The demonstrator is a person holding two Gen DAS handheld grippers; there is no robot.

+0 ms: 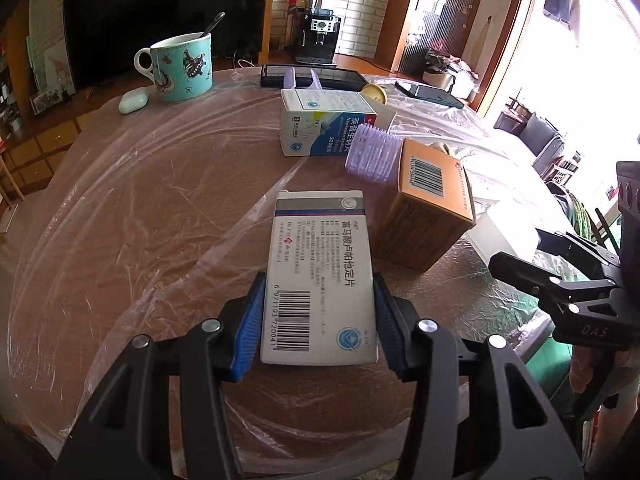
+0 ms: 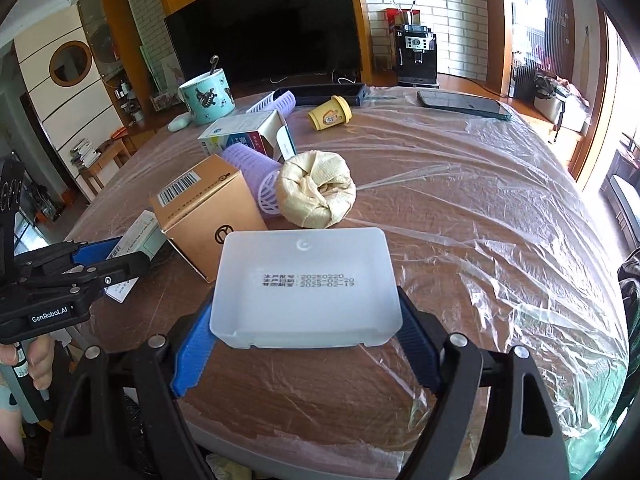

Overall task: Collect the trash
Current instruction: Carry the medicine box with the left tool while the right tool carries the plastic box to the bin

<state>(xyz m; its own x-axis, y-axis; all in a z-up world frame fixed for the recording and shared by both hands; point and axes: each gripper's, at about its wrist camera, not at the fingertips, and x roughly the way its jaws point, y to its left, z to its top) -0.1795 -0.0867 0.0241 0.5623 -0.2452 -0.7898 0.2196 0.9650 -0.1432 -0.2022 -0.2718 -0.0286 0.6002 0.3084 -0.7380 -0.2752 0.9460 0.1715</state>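
Lying flat in the lower middle of the left wrist view, a white medicine box (image 1: pixel 320 280) runs lengthwise up the frame, its long axis in line with the left gripper (image 1: pixel 319 320), barcode end nearest the camera and grey-striped end pointing toward the top. Both blue pads (image 1: pixel 250 332) press on its long sides near the barcode end, so the left jaws are closed on the box at a narrow width. Its face carries Chinese print, a red and blue stripe and a round blue logo. In the right wrist view a translucent white plastic tray (image 2: pixel 306 288) sits upside down in the lower middle of the frame, its long axis running left to right, across the right gripper (image 2: pixel 306 340). The blue pads (image 2: pixel 192 360) meet its short ends at the near corners, jaws set fairly wide and gripping it. Dark date print shows on its upturned base. Both things rest on a round table (image 2: pixel 480 220) covered in clear plastic film. Just above the tray lie a crumpled paper wad (image 2: pixel 318 190) and a brown carton (image 2: pixel 204 208) with a barcode; a purple hair roller (image 1: pixel 372 154) lies between the carton and another medicine box (image 1: pixel 320 126).
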